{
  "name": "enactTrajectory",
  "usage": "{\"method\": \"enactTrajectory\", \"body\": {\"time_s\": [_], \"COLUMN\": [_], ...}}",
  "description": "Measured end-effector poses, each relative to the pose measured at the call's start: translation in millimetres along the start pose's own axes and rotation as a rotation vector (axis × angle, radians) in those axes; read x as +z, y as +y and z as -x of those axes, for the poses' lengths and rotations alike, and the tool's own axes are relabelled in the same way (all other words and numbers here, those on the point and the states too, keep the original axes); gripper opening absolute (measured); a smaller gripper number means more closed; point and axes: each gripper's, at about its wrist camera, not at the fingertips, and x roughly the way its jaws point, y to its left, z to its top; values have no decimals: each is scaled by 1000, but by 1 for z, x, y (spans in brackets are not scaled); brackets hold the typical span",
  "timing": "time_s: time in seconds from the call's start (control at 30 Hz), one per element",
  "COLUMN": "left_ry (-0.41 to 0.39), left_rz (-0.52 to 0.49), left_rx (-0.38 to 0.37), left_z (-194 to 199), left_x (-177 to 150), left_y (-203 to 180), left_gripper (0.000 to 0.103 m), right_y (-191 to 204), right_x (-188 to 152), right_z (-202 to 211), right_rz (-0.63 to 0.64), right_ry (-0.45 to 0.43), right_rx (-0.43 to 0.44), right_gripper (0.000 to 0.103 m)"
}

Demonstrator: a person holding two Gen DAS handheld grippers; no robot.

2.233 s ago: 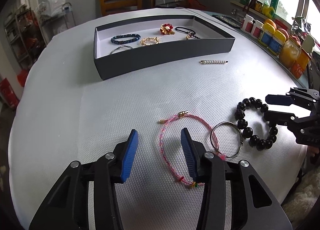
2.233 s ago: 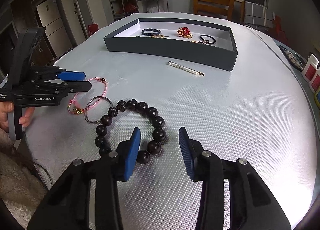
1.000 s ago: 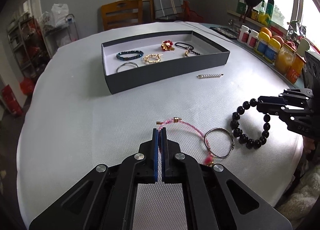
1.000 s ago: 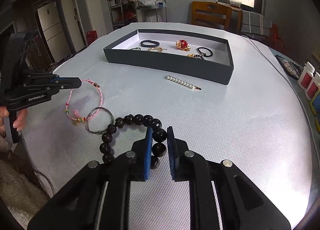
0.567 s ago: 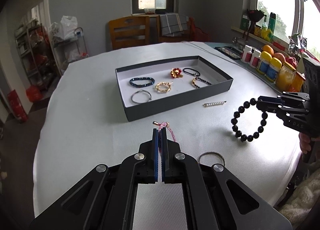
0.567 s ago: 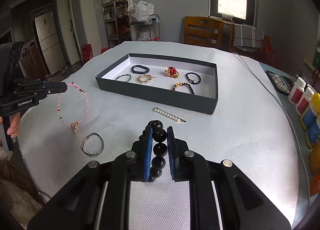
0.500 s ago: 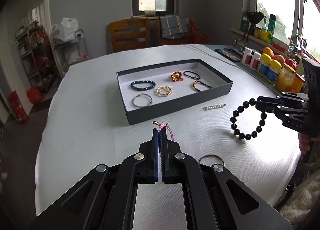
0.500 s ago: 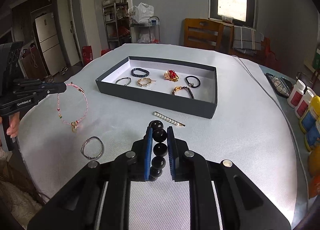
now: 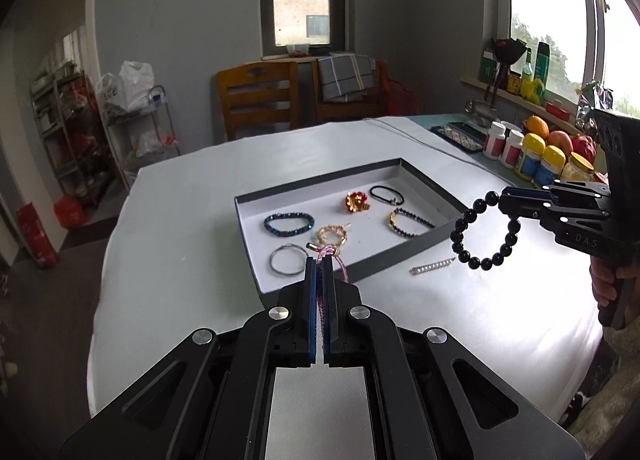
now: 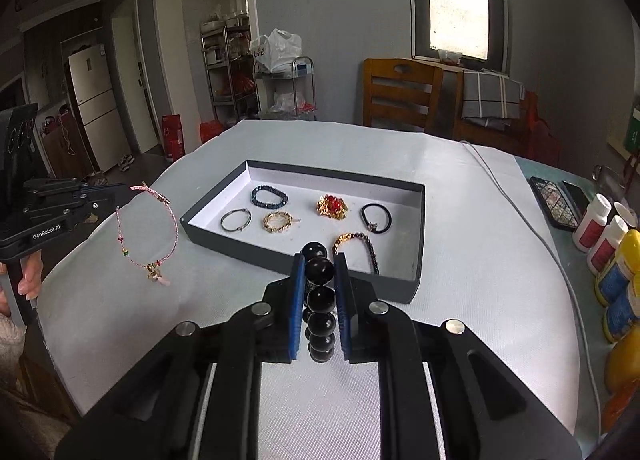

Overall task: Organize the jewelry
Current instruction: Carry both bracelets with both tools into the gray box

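Fingers [image 9: 310, 288] of the left gripper [image 9: 319, 272] pinched a limp, light pink cord bracelet [image 10: 147, 234] while the right gripper [image 10: 319, 280] clamped 1 hard, heavier-looking bead of the black bead bracelet [image 9: 484, 236], both dangling above the tabletop [image 10: 460, 260] near the tray [image 10: 416, 280].

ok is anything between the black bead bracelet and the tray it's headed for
Nothing visible does. The right gripper holds the black bead bracelet in the air, above the level of the tray's near wall. The tray is open-topped, with bare floor between the pieces already in it. The pearl hair clip lies on the table below.
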Motion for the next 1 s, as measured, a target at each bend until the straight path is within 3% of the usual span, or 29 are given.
{"method": "enactTrajectory", "body": {"time_s": [0.23,0.43,0.7,0.83,1.0], "left_ry": [-58,-44,38,77,122], "left_rz": [23,33,75,110,125], "left_rx": [0,-26,-102,-110,-75], "left_z": [-26,-63,-109,-123,-135], "left_x": [39,57,46,37,25], "left_y": [10,7,6,12,23], "left_gripper": [2,2,2,2,2], "right_y": [-10,-17,0,3,-4], "right_x": [37,55,55,48,37], "right_z": [-18,-50,-96,-116,-133], "right_rz": [10,-15,7,-4,-33], "right_ry": [-53,-44,1,53,115], "right_rx": [-47,-38,31,58,24], "right_gripper": [14,14,14,14,14]}}
